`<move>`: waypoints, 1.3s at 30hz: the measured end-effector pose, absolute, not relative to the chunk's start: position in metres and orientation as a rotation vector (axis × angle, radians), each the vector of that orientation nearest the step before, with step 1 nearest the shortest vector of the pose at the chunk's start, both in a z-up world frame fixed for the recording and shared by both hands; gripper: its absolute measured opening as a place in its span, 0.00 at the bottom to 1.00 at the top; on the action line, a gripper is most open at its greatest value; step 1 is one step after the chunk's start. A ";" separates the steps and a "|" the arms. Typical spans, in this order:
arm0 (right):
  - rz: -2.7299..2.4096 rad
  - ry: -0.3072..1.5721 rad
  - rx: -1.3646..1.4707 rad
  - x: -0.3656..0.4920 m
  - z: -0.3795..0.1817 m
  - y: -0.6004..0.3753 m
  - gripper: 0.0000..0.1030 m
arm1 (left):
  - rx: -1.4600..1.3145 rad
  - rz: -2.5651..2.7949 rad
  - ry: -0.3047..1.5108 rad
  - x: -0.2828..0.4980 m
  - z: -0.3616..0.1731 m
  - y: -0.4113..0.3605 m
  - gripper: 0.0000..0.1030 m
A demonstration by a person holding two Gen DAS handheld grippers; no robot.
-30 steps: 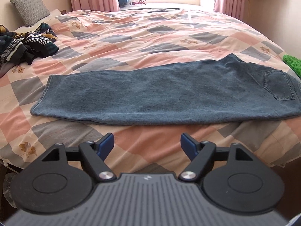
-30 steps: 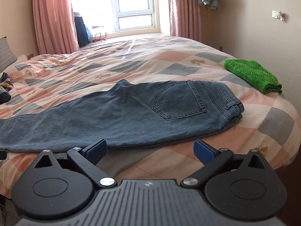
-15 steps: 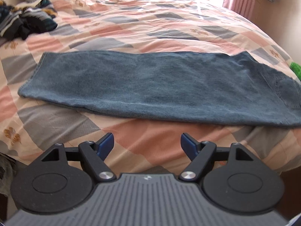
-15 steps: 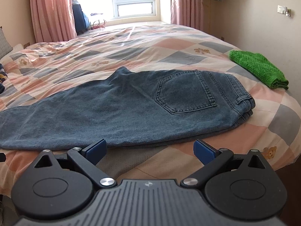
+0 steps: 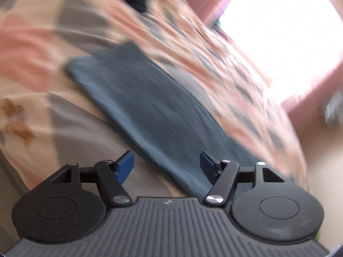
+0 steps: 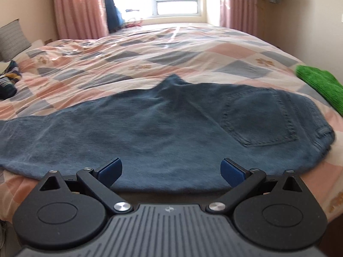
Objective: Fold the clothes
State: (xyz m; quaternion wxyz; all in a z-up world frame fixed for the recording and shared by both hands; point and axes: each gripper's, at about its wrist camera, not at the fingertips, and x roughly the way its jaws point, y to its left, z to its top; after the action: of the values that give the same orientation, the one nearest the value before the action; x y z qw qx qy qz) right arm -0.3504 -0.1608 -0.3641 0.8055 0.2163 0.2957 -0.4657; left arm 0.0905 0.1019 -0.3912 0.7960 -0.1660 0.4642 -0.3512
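Blue jeans point(image 6: 163, 128) lie flat on the bed, folded leg on leg, waist and back pocket point(image 6: 257, 117) to the right, hems to the left. My right gripper point(image 6: 171, 170) is open and empty, just above the jeans' near edge at mid-length. The left wrist view is blurred and tilted; there the jeans' leg point(image 5: 154, 111) runs diagonally. My left gripper point(image 5: 166, 167) is open and empty over the leg's near edge.
The bed has a pink and grey patchwork quilt point(image 6: 171, 49). A folded green knit point(image 6: 319, 83) lies at the right edge. Dark striped clothes point(image 6: 8, 81) and a grey pillow point(image 6: 12, 38) are at the far left. Window and pink curtains stand behind.
Both grippers moved forward and down toward the jeans. The left one swung sharply toward the hem end and tilted, blurring its view. Both stayed open.
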 end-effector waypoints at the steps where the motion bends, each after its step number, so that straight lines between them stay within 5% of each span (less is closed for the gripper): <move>1: -0.977 0.634 0.457 -0.341 -0.365 -0.162 0.97 | -0.407 -0.721 0.993 0.105 -0.396 0.109 0.57; 16: -0.899 0.680 0.478 -0.257 -0.389 -0.184 0.97 | -0.712 -0.623 0.926 0.199 -0.456 0.117 0.53; 18: -0.906 0.679 0.488 -0.259 -0.391 -0.188 0.97 | -0.688 -0.654 0.910 0.198 -0.452 0.111 0.18; 20: -0.912 0.670 0.495 -0.262 -0.391 -0.191 0.97 | -0.642 -0.691 0.874 0.192 -0.442 0.105 0.07; 30: -0.981 0.569 0.601 -0.312 -0.385 -0.214 0.88 | -0.072 -1.246 0.507 0.050 -0.341 0.010 0.07; 35: -0.893 0.415 0.813 -0.342 -0.386 -0.228 0.80 | 0.361 -1.447 0.502 -0.063 -0.398 -0.055 0.12; 39: -0.642 0.273 1.146 -0.350 -0.401 -0.247 0.70 | 0.587 -1.412 0.315 -0.117 -0.434 -0.049 0.14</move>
State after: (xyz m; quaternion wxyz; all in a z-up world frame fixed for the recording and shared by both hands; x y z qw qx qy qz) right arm -0.3502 -0.2475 -0.4009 0.7835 0.5309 0.1264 -0.2973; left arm -0.1170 -0.0485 -0.4339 0.7104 0.2647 0.1418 -0.6365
